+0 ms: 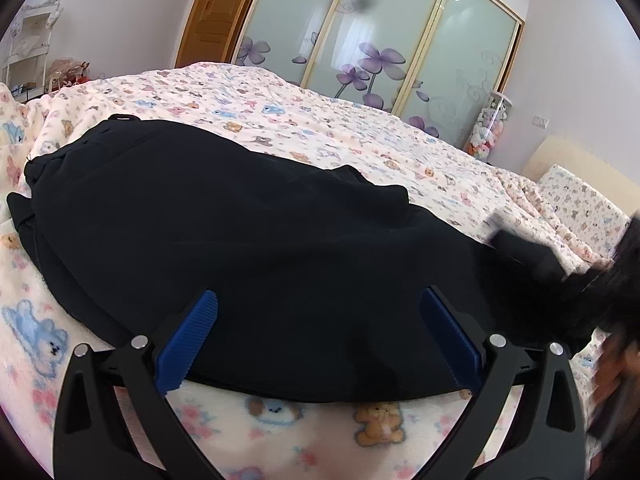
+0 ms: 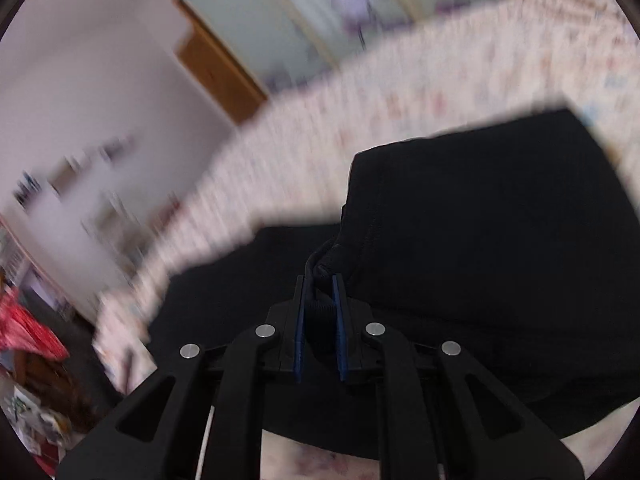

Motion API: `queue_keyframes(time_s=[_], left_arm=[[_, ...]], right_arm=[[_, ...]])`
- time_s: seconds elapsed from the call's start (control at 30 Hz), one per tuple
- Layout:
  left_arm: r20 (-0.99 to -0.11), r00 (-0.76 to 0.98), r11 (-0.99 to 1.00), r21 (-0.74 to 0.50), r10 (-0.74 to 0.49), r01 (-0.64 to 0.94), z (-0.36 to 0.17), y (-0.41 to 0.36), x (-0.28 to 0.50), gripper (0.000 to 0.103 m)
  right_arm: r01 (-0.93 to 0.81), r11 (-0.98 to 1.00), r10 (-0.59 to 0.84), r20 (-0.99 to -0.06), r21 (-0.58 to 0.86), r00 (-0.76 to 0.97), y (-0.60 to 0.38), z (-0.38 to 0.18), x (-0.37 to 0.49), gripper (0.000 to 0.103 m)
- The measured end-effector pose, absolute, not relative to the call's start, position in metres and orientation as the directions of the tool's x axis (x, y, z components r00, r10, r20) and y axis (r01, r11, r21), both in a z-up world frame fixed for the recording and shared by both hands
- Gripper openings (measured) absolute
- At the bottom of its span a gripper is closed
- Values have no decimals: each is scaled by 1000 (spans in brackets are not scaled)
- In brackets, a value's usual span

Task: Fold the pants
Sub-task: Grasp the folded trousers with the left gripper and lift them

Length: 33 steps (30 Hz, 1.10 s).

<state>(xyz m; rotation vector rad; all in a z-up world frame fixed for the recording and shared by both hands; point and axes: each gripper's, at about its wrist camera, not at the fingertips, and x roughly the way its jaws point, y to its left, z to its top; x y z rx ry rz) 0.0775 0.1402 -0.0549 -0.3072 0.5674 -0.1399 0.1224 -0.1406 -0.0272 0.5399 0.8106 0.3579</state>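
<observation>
The black pants (image 1: 224, 240) lie spread across the bed, waistband at the far left. My left gripper (image 1: 318, 300) is open, its blue pads on either side of the pants' near edge and just above it, holding nothing. My right gripper (image 2: 319, 280) is shut on a bunched edge of the pants (image 2: 480, 232) and holds it lifted over the rest of the cloth. The right wrist view is blurred by motion. The right gripper shows as a dark blur at the right edge of the left wrist view (image 1: 600, 280).
The bed has a pale fleece blanket (image 1: 320, 128) printed with teddy bears. A wardrobe with frosted sliding doors (image 1: 380, 40) and a wooden door (image 1: 216, 12) stand behind it. A pillow (image 1: 580, 204) lies at the right. White shelves (image 1: 28, 44) stand at the left.
</observation>
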Motion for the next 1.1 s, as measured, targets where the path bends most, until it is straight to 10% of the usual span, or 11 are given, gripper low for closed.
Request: queue_keyframes(time_s=[0.37, 0.57, 1.1], left_arm=[[-508, 839, 950, -311, -193, 30, -52, 141, 77, 101], [-505, 848, 948, -319, -159, -12, -37, 153, 65, 101], [-654, 677, 732, -634, -336, -250, -43, 295, 81, 101]], right_arm=[[-299, 950, 265, -729, 86, 632, -56, -25, 107, 22], [-349, 919, 361, -741, 182, 566, -54, -20, 101, 64], [-331, 851, 512, -496, 408, 701, -70, -12, 18, 74]])
